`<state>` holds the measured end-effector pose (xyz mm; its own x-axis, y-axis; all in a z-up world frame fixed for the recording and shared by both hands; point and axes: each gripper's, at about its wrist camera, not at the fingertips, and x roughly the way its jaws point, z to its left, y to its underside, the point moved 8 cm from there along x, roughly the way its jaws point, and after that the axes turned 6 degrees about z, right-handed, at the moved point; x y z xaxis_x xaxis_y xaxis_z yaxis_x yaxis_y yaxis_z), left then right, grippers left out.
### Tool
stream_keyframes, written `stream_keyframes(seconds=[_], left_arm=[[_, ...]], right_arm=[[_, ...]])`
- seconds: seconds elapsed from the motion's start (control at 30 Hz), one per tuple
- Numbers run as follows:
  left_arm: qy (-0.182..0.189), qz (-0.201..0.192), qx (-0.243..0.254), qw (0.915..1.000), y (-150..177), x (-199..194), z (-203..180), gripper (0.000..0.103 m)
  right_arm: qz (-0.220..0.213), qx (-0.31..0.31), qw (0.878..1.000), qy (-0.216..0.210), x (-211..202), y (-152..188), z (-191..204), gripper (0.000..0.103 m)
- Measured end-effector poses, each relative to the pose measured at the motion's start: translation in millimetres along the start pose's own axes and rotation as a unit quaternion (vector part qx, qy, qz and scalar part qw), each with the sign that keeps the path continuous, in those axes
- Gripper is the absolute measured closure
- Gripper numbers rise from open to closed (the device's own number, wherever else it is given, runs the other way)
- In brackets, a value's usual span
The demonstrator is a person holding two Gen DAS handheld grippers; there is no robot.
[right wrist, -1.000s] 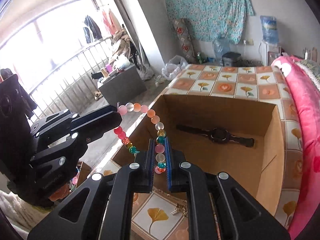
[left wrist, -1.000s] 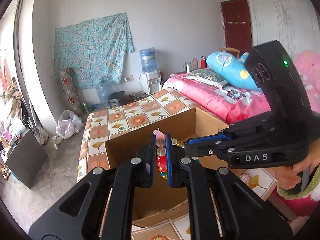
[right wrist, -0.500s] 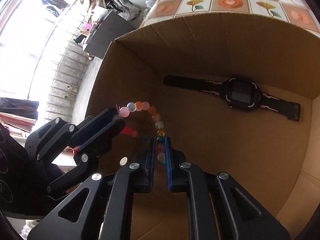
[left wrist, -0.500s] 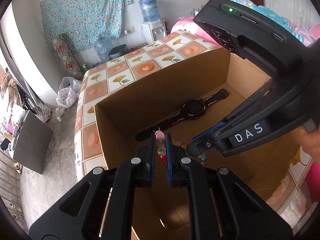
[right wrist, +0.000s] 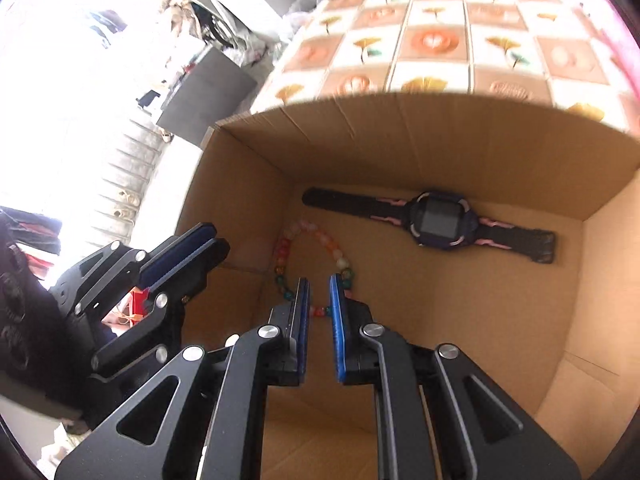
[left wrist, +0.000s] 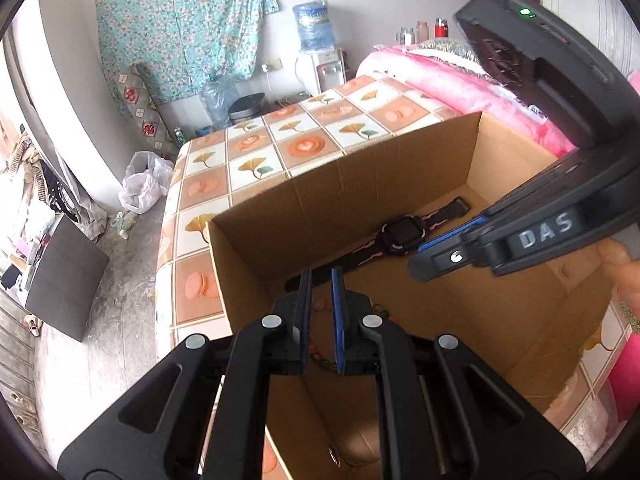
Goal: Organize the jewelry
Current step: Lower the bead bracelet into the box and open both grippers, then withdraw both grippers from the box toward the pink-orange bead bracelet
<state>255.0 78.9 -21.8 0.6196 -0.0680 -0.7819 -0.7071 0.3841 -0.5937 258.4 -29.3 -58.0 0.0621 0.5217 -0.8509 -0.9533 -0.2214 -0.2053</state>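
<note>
A coloured bead bracelet (right wrist: 316, 248) lies on the floor of an open cardboard box (right wrist: 440, 152), near its left wall. A black watch with pink trim (right wrist: 436, 220) lies beyond it; it also shows in the left wrist view (left wrist: 400, 234). My right gripper (right wrist: 319, 280) hangs over the bracelet's near end, jaws slightly apart, holding nothing. My left gripper (left wrist: 320, 274) is slightly open and empty above the box (left wrist: 340, 184); bracelet beads (left wrist: 320, 356) show faintly between its fingers. Each gripper also appears in the other's view, the left (right wrist: 188, 248) and the right (left wrist: 448, 248).
The box stands on a table with an orange and white floral tile cloth (left wrist: 256, 160). A pink bed (left wrist: 460, 88) lies at the right. A dark cabinet (left wrist: 64, 276) and a white bag (left wrist: 144, 184) are on the floor at the left.
Both grippers held the bracelet stretched between them and lowered it into the box. Both have now let go, and the bracelet rests on the box floor.
</note>
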Motion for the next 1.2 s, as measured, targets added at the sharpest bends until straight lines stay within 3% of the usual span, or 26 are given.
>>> stream_keyframes(seconds=[0.1, 0.17, 0.23, 0.4, 0.53, 0.63, 0.8, 0.9, 1.03, 1.2], left_arm=[[0.012, -0.025, -0.011, 0.9996, -1, -21, 0, 0.094], [0.022, -0.045, -0.017, 0.9986, 2, -41, -3, 0.094], [0.041, -0.068, -0.02, 0.9967, 8, -62, -7, 0.094], [0.108, -0.103, -0.039, 0.988, 48, -110, -29, 0.086], [0.138, -0.097, -0.061, 0.9837, 91, -115, -47, 0.082], [0.126, -0.068, -0.085, 0.986, 120, -94, -59, 0.082], [0.127, -0.041, -0.116, 0.9842, 151, -66, -70, 0.082], [0.134, -0.038, -0.122, 0.9827, 149, -56, -70, 0.082], [0.116, -0.045, -0.129, 0.9839, 137, -48, -60, 0.082], [0.125, -0.06, -0.142, 0.9801, 124, -42, -49, 0.083]], right_arm=[[-0.031, -0.018, 0.999, -0.003, -30, 4, 7, 0.091], [-0.05, -0.028, 0.998, -0.007, -52, 14, 10, 0.085], [-0.075, -0.044, 0.996, -0.017, -77, 29, 17, 0.074], [-0.127, -0.095, 0.987, -0.039, -119, 93, 31, 0.066], [-0.131, -0.084, 0.987, -0.025, -110, 147, 15, 0.064], [-0.12, -0.042, 0.992, -0.005, -88, 172, -14, 0.064], [-0.118, 0.018, 0.99, 0.077, -53, 201, -60, 0.064], [-0.128, 0.033, 0.989, 0.071, -52, 200, -68, 0.064], [-0.158, 0.035, 0.984, 0.073, -69, 176, -70, 0.064], [-0.178, 0.044, 0.98, 0.077, -79, 140, -78, 0.063]])
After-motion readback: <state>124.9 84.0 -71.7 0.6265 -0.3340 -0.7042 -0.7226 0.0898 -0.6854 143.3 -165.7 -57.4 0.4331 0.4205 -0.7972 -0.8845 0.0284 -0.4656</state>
